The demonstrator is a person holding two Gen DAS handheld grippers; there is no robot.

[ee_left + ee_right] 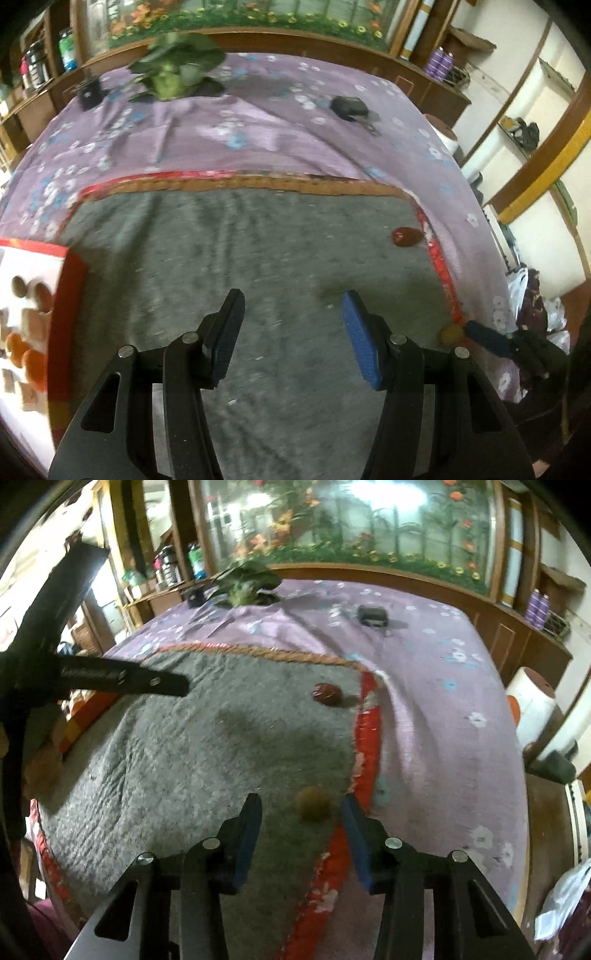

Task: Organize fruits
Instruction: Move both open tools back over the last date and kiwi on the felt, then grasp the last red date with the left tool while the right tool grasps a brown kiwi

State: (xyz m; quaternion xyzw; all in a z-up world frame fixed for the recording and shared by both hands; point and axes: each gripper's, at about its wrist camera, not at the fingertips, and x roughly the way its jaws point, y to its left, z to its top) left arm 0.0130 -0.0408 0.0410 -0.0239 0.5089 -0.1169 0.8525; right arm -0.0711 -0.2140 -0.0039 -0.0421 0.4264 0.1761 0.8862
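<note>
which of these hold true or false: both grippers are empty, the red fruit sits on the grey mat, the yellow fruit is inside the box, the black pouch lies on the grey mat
Both the left gripper and the right gripper are empty: true.
The red fruit sits on the grey mat: true.
The yellow fruit is inside the box: false, it lies on the mat between the right gripper's open fingers.
The black pouch lies on the mat: false, it lies on the purple cloth.
</note>
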